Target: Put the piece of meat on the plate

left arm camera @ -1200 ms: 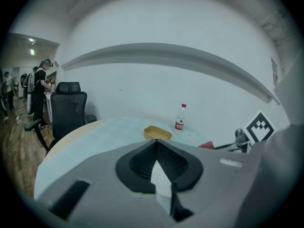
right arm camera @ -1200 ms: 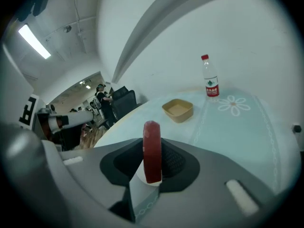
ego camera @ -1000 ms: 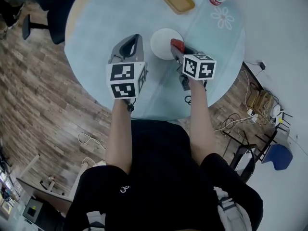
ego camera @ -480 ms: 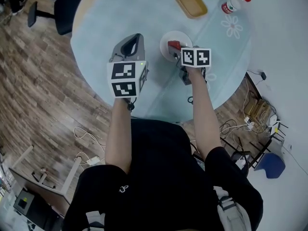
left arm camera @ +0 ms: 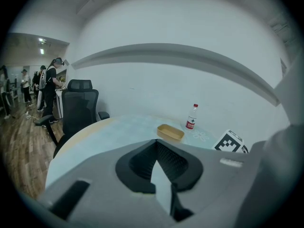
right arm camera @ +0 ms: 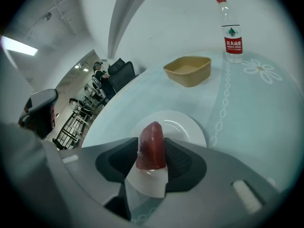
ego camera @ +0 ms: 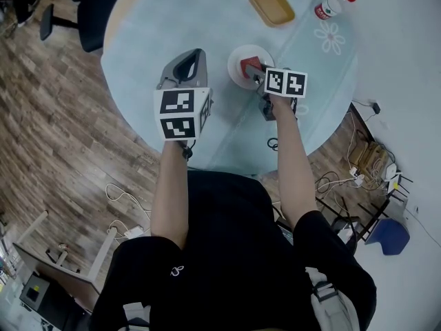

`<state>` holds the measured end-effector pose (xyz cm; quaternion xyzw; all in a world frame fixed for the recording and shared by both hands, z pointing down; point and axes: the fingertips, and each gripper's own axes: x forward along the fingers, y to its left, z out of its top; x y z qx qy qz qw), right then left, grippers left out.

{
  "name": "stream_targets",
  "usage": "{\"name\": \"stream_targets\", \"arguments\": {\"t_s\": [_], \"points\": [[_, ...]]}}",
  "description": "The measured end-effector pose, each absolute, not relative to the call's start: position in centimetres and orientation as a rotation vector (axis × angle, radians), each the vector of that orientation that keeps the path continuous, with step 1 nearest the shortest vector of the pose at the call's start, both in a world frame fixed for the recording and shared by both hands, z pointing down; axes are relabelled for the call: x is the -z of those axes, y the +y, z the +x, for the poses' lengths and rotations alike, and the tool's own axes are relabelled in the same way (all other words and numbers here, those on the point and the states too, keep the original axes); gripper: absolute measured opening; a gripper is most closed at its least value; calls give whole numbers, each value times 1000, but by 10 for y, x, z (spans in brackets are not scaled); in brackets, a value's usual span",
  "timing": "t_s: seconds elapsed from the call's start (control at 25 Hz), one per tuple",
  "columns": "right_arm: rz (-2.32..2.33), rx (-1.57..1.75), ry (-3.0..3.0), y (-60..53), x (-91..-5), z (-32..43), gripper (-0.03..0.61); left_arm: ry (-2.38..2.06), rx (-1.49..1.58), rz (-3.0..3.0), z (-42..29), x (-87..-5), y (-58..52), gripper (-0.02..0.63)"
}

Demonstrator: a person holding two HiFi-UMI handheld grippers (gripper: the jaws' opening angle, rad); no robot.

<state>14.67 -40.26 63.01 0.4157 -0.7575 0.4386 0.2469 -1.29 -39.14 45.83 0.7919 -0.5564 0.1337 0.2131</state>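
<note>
Right tool [right arm camera: 151, 142]: its jaws are opening, with the meat [right arm camera: 151, 153] standing upright between them. Both pads [right arm camera: 179, 159] are looking to be touching its sides, so I am reading the grip as only just loosening.
Left tool [left arm camera: 156, 144]: its jaws are meeting tip to tip and gripping nothing. It is hanging over the worktop [ego camera: 151, 40], off to the right tool's left and clear of the plate [right arm camera: 187, 127].
Meat: it is sitting between the right tool's pads, directly over the plate. Whether its lower end is resting on the plate is not showing clearly.
Plate: it is lying just under and just ahead of the right tool's tips, carrying nothing apart from the meat.
Done: the carry is looking finished, since the meat is sitting over the near part of the plate and not beside it.
Remaining: the pads are needing to part fully from the meat, and the right tool is needing to draw back without dragging it off.
Risk: the meat is standing on end, so it may be tipping over as the pads let go. By my judgement it is landing on the plate either way.
Bystanders: a tray [right arm camera: 187, 70] and a bottle [right arm camera: 231, 30] are standing well beyond the right tool's tips and playing no part.
</note>
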Motion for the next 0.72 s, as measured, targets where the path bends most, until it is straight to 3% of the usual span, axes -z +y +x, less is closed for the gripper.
{"name": "stream_targets", "arguments": {"t_s": [0.36,0.52,0.64,0.72], "points": [[1310,-1155,-2097,-407,-609,175,202,-1520,-368,2232,4,-453,-385,-2],[1481,-1058,-2193,-417,-560,189,137,-1508,-352,2256,15,-444,-383,-2],[1582,-923,-2292,-419,-516,201,33,-1488,-325,2296,32,-434,-380,-2],[1616,-811,-2355,-415,-486,207,6,-1474,-296,2333,45,-425,-377,-2]]}}
